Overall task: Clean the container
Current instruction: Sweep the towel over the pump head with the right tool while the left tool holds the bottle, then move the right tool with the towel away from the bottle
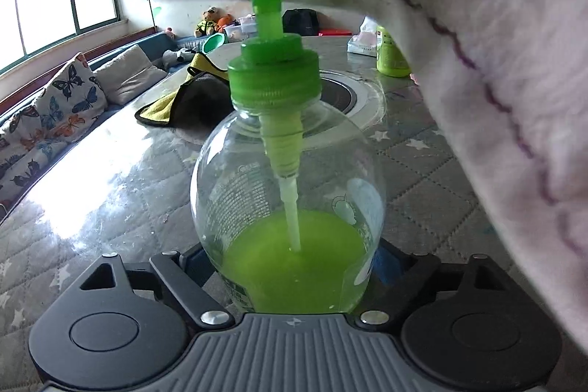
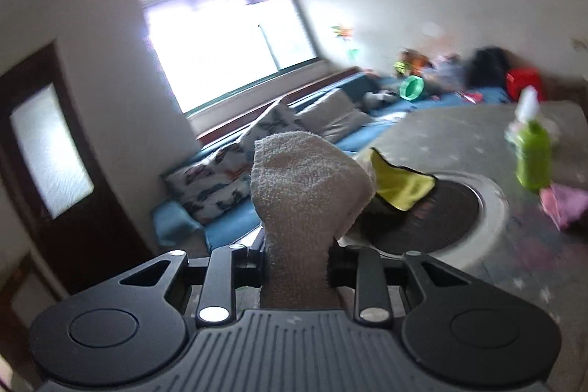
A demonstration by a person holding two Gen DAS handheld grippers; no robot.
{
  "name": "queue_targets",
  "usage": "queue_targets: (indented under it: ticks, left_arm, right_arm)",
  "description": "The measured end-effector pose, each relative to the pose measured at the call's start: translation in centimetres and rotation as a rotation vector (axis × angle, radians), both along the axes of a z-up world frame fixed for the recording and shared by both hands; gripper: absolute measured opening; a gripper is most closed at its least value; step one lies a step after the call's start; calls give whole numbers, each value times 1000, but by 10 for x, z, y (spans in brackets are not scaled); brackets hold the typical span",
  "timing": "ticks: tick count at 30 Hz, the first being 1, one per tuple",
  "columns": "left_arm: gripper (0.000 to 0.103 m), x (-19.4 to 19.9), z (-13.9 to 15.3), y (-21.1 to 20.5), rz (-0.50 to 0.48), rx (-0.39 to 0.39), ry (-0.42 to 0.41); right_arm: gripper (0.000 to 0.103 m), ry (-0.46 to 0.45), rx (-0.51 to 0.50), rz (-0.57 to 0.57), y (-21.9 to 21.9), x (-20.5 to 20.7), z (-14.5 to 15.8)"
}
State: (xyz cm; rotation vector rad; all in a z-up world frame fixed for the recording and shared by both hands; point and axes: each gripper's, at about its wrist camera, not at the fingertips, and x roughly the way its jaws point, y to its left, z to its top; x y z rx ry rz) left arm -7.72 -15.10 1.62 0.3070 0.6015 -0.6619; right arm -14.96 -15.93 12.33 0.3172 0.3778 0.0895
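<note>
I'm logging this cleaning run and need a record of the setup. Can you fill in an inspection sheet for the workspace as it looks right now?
Surface: quilted star-print table cover, glossy, with a round inset hob.
Job's things: clear pump bottle part full of green liquid; pale towel draped over its pump head.
Clutter: yellow cloth, green bottle, pink cloth, tissue pack.
Grippers: left gripper clamps the pump bottle; right gripper clamps the towel.
Cables: nothing seen.
Surroundings: window, blue sofa with cushions, dark door.
</note>
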Motion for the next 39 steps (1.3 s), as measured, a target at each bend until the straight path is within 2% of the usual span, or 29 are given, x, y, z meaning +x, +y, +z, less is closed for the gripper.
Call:
queue_targets:
  ticks: [3,8,10,15,17,19,22,26,28,31,33,39]
  left_arm:
    - [88,4,-1,1,-2,-6,6]
    - [87,6,-3,-1,-6,-5,3]
    - [87,9,-3,0,-6,-12,11]
    - [88,18,-4,5,-20,-27,35]
    - [88,19,-4,5,-27,-27,35]
    - [88,20,-3,7,-30,-31,44]
    - [88,19,2,11,-40,-45,41]
    - [96,22,11,13,-43,-68,26]
    - [96,26,13,12,-42,-74,24]
    - [94,26,15,8,-58,-59,18]
    - [88,25,15,8,-72,-54,28]
    - [87,35,20,17,-60,-111,101]
  right_arm:
    - [28,51,-124,-1,19,15,-10]
    - [28,55,-227,-21,29,4,-14]
    - [28,52,-215,-47,25,0,-15]
    - [28,110,-27,-127,-14,5,-31]
    - [28,169,39,-140,-34,12,-48]
    - [28,242,57,-132,-48,18,-69]
    - [28,351,20,-173,-58,17,-105]
    - [29,380,-43,-202,-59,6,-130]
    - [30,364,-75,-196,-54,2,-131]
    - [33,346,-162,-197,-42,7,-127]
    - [32,347,-203,-208,-37,11,-125]
    - [29,332,-222,-216,-31,2,-122]
